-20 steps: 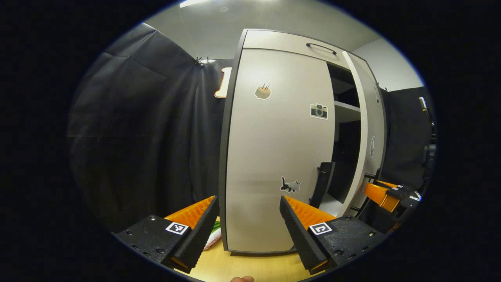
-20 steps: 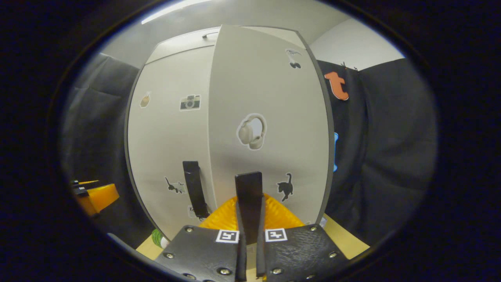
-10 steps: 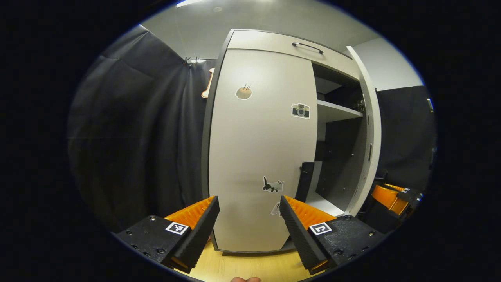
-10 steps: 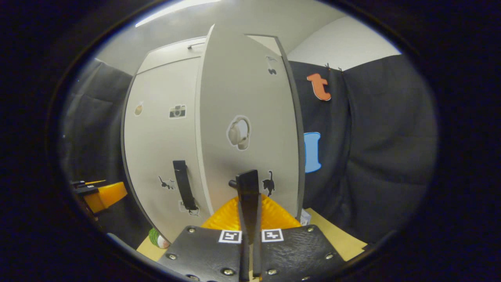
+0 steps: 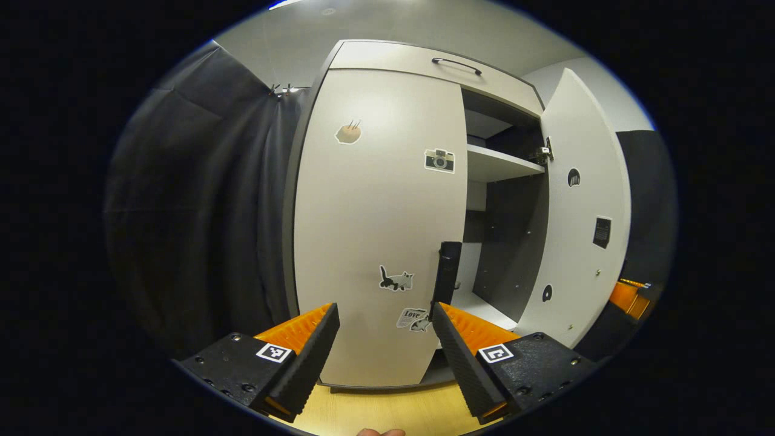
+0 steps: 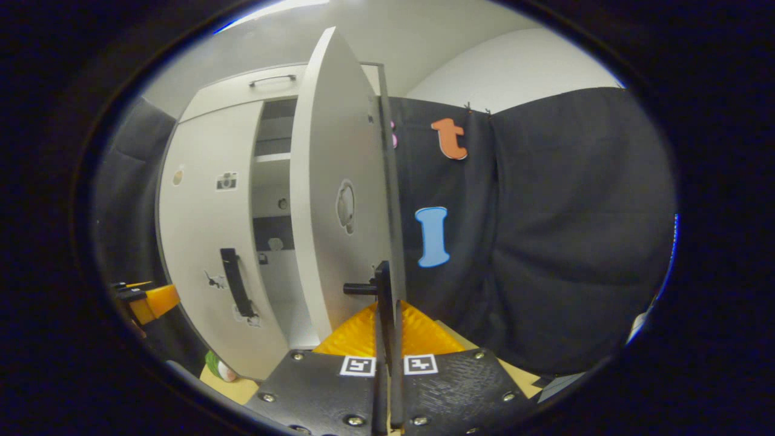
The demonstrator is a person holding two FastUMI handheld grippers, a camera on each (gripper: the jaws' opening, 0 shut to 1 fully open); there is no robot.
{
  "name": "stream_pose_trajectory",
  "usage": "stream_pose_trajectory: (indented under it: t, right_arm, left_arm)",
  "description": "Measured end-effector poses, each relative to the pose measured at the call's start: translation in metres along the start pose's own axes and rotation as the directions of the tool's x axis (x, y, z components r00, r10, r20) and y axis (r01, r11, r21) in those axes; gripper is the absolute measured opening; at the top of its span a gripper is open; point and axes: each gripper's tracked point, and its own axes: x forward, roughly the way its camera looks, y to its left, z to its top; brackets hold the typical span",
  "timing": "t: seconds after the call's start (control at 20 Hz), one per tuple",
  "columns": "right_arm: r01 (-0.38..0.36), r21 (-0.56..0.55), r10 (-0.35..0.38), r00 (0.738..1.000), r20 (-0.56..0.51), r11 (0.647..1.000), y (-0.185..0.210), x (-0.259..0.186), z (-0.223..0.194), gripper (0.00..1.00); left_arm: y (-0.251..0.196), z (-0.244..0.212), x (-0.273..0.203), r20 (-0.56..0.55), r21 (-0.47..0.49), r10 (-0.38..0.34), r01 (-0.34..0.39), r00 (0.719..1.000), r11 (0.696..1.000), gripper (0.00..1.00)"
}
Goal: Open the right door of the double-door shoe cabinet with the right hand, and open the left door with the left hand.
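A: Shoe cabinet (image 5: pixel 387 57) stands centre frame in the left gripper view, on a pale wooden floor (image 5: pixel 375 412). Right door (image 5: pixel 578 206) swung wide, its inner face toward the lens, right of centre. Left door (image 5: pixel 375 224) shut, flush with the carcass.

B: Contents?

A: Through the opening: one light shelf (image 5: pixel 499 169) in the upper part, a pale bottom board (image 5: pixel 478 306) low down, dark walls between. Both boards look bare from this angle. Deeper corners too dark to tell.

B: Tongs?

A: Left gripper (image 5: pixel 385 339) at the bottom of its own view, fingers spread wide, holding nothing, pointed at the lower half of the left door. Left door's handle (image 5: pixel 448 272), a dark vertical bar, sits just above the right-hand finger, apart from it. Right gripper (image 6: pixel 387 315) at bottom centre of the right gripper view, fingers clamped on the right door's handle (image 6: pixel 380 284), door seen nearly edge-on above it.

B: Anything else?

A: Stickers on the left door: camera (image 5: pixel 439 160) upper right, cat (image 5: pixel 396 280) lower down. Drawer handle (image 5: pixel 457 63) across the cabinet top.
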Motion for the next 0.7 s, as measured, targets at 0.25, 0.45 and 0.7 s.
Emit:
stream_pose_trajectory:
  t: [0.25, 0.45, 0.7]
  right_arm:
    - [-0.035, 0.063, 0.035, 0.999, 0.000, 0.997, -0.042, 0.013, 0.006, 0.01]
    - [-0.088, 0.069, 0.089, 0.996, -0.009, 0.994, -0.044, 0.017, 0.004, 0.01]
    - [-0.118, 0.103, 0.121, 0.992, -0.024, 0.988, -0.068, 0.024, 0.005, 0.01]
  left_arm:
    - [-0.023, -0.004, 0.011, -0.010, -0.011, -0.033, 0.033, 0.999, 0.999, 0.96]
    - [-0.041, -0.003, 0.026, 0.010, 0.020, -0.056, 0.056, 0.998, 0.998, 0.96]
    - [-0.059, -0.020, 0.055, -0.041, 0.021, -0.079, 0.080, 0.996, 0.997, 0.97]
